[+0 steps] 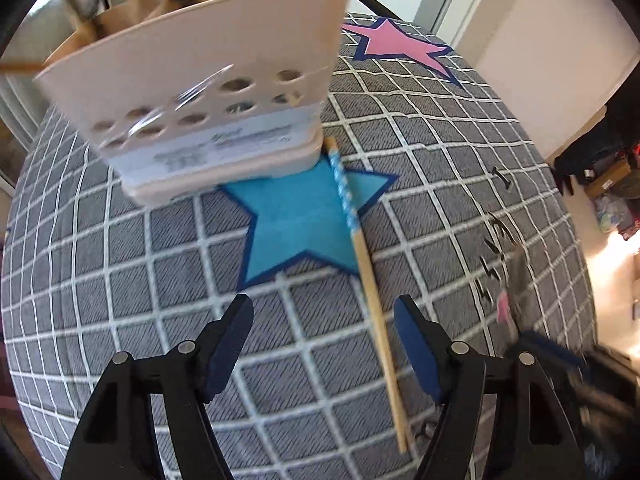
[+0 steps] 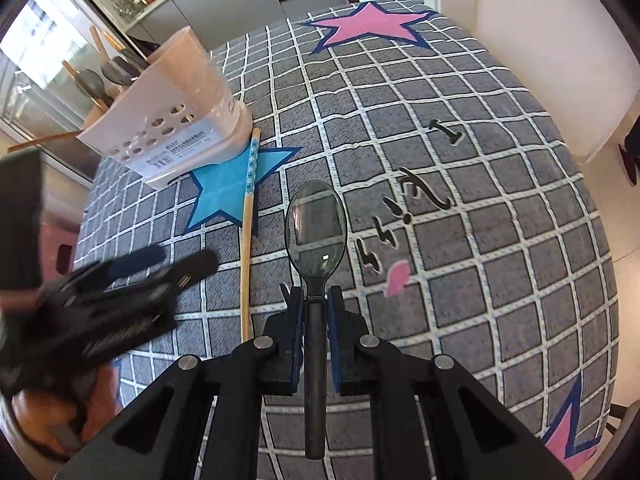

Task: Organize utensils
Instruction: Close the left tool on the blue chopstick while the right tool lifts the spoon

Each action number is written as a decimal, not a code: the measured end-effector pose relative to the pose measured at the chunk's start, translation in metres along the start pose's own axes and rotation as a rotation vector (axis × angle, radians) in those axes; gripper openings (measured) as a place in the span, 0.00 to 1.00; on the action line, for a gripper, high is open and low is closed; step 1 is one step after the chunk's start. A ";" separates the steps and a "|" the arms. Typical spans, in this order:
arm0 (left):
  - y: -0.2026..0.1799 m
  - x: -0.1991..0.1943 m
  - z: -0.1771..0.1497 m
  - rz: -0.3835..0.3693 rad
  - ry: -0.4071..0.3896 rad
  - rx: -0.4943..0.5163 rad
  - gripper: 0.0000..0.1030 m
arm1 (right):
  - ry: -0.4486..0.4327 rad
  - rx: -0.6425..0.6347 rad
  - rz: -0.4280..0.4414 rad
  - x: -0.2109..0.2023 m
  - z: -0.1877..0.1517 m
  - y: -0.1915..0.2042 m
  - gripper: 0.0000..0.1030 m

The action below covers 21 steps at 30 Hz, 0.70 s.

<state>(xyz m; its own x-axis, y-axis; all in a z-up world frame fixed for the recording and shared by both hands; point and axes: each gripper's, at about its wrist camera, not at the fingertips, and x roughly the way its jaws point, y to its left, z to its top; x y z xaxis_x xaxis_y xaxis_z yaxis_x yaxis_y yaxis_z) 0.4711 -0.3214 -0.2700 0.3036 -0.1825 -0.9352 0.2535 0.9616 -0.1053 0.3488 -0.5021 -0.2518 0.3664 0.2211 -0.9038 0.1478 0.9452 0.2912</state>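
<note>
A beige utensil holder [image 1: 200, 92] with round holes stands on the checked tablecloth and holds several spoons and sticks; it also shows in the right wrist view [image 2: 176, 116]. A pair of wooden chopsticks [image 1: 370, 280] with a blue patterned band lies across the blue star [image 1: 296, 224]; it also shows in the right wrist view [image 2: 248, 232]. My left gripper [image 1: 323, 320] is open just above the chopsticks' thin end, which lies between its fingers; it shows blurred in the right wrist view [image 2: 168, 260]. My right gripper [image 2: 315, 300] is shut on a dark metal spoon [image 2: 316, 232], bowl pointing forward.
The tablecloth [image 2: 460, 240] has a pink star [image 2: 368, 24] at the far end and black script marks to the right. A white wall and floor lie past the table's right edge. A kitchen counter stands behind the holder.
</note>
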 end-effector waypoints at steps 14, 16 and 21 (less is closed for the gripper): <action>-0.029 0.036 0.032 0.104 0.069 -0.010 0.87 | -0.024 0.030 0.084 -0.020 -0.020 -0.037 0.12; -0.040 0.037 0.038 0.093 0.061 0.020 0.69 | -0.026 0.029 0.083 -0.023 -0.022 -0.038 0.12; -0.049 0.036 0.035 0.065 0.036 0.096 0.37 | -0.032 0.037 0.083 -0.023 -0.024 -0.037 0.12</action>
<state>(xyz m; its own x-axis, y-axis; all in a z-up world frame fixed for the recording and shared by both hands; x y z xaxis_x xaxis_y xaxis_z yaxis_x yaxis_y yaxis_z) 0.5024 -0.3820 -0.2868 0.2896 -0.1111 -0.9507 0.3218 0.9467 -0.0126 0.3126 -0.5366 -0.2492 0.4075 0.2901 -0.8659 0.1496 0.9142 0.3766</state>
